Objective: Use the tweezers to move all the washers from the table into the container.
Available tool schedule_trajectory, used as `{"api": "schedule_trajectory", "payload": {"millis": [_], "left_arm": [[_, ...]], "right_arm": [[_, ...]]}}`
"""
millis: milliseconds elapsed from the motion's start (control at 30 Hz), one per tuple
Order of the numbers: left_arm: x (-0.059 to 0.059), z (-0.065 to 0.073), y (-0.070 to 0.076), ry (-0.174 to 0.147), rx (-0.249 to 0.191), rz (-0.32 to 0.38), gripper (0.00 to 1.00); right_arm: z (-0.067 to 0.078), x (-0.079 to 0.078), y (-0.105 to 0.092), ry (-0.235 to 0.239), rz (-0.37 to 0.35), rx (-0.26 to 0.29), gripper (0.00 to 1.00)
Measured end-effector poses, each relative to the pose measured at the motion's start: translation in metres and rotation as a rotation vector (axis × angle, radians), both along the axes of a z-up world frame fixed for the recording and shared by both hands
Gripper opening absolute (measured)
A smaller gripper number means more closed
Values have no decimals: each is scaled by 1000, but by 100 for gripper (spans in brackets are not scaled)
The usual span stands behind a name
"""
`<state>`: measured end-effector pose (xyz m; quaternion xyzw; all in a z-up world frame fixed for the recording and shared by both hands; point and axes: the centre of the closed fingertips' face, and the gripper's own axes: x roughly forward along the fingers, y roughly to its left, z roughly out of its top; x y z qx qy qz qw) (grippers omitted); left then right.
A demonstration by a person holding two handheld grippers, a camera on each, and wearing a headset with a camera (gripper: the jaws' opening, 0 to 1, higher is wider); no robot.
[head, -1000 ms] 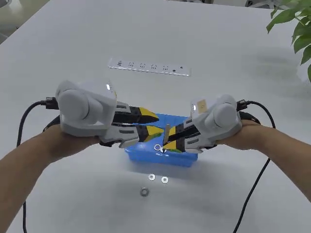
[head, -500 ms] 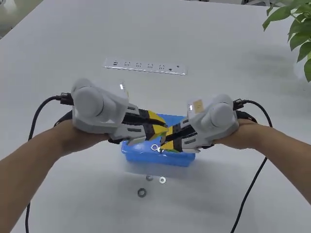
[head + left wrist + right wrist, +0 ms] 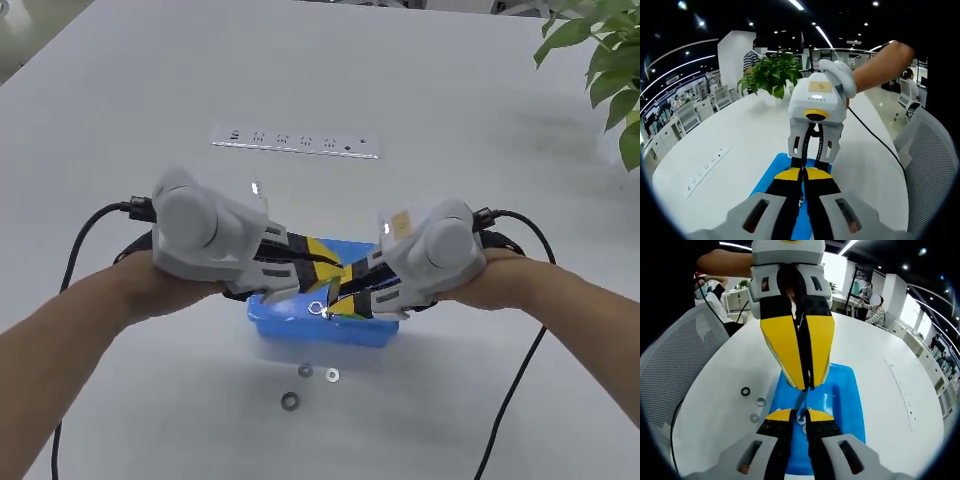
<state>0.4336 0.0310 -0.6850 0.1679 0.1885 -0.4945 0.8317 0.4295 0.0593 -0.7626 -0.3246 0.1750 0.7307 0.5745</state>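
Both tight on tweezers [image 3: 800, 404], tip-to-tip over container [image 3: 844, 392]: left gripper [image 3: 802, 173], right gripper [image 3: 800, 414].

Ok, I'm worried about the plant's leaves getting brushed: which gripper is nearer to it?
Right. The right gripper is at the end of the blue container toward the plant; the left gripper is at the opposite end, farther away.

Mostly smooth plastic on my screens, plus a little bare metal.
The left gripper [image 3: 336, 268] and right gripper [image 3: 334, 301] have pale-grey matt plastic shells. The blue rectangular plastic container [image 3: 318, 330] has a slight gloss. I read the small round washers [image 3: 332, 376] and thin tweezers [image 3: 800, 405] as shiny metal. The white table [image 3: 450, 110] looks smooth and matt.
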Motion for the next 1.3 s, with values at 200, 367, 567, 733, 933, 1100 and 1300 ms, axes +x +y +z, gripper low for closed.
{"api": "schedule_trajectory", "payload": {"millis": [200, 367, 567, 733, 933, 1100, 1300], "left_arm": [[-3, 2, -1, -3, -2, -6, 5], [-3, 5, -1, -10, -6, 0, 5], [-4, 11, -1, -12, -17, 3, 5], [-5, 14, -1, -13, -20, 2, 5], [-8, 18, -2, -11, -17, -5, 5], [-11, 23, -3, -11, -17, -19, 5], [-12, 29, -3, -18, -10, -29, 5]], "right_arm": [[2, -1, -2, 8, -12, -3, 12], [4, 0, -3, 7, -28, 2, 13], [9, 0, -5, 7, -44, 8, 14], [13, 0, -8, 9, -66, 15, 17], [22, 1, -14, 19, -110, 37, 20], [32, 2, -22, 19, -142, 55, 26], [41, 0, -32, 33, -186, 77, 34]]}}
